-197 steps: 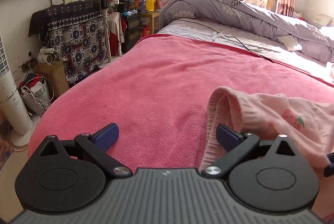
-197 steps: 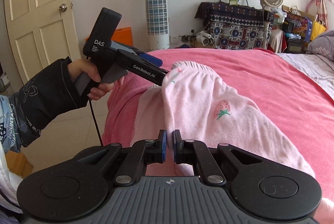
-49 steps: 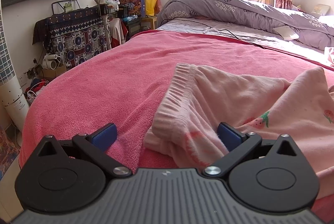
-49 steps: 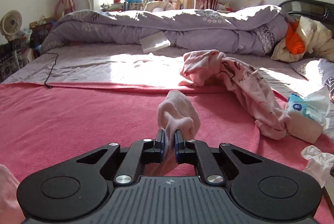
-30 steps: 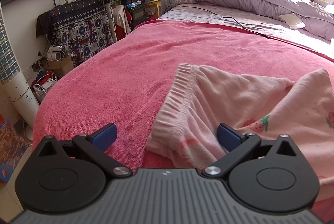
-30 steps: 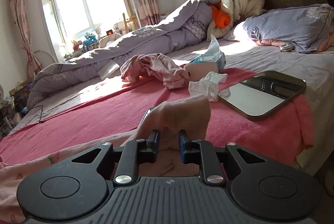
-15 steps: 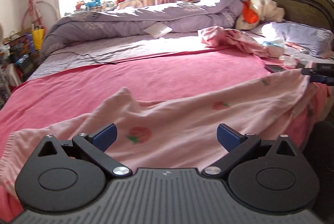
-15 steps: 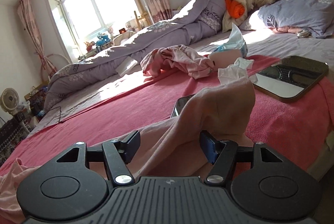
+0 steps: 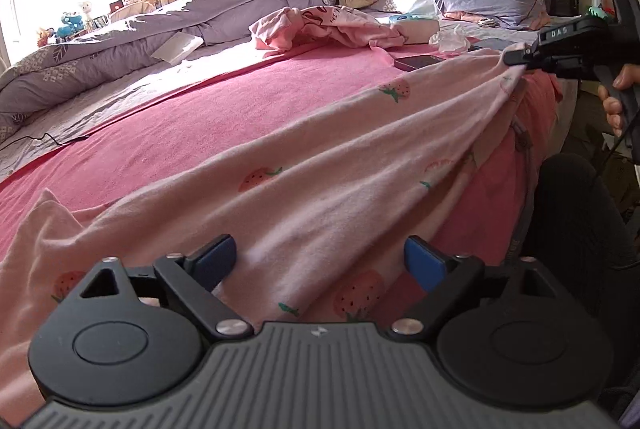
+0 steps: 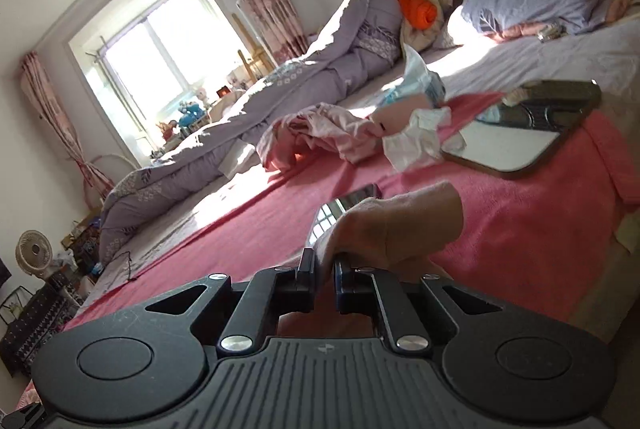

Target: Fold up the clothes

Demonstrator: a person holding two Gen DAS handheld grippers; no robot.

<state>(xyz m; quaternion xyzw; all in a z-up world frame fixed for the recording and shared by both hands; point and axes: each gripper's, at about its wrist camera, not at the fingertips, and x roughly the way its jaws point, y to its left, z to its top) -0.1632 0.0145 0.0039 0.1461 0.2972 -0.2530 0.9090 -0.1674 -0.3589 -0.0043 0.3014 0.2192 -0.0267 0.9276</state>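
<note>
2 grippers work a pink strawberry-print garment [image 9: 320, 169] stretched across the pink blanket [image 9: 240, 101] along the bed's near edge. Left gripper [image 9: 320, 261] hovers over the garment's near end with its blue fingers [image 9: 212, 257] spread wide, grasping nothing. Right gripper [image 10: 324, 273], at the far right, pinches the garment's other end, lifting it off the blanket. Beyond lie a phone [image 9: 418, 61] and a crumpled pink garment [image 9: 320, 25].

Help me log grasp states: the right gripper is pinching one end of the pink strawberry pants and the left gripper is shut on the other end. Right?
Not quite. The left gripper is open, its jaws wide apart over the pink strawberry pants, as the left wrist view shows. The right gripper does pinch one end.
</note>
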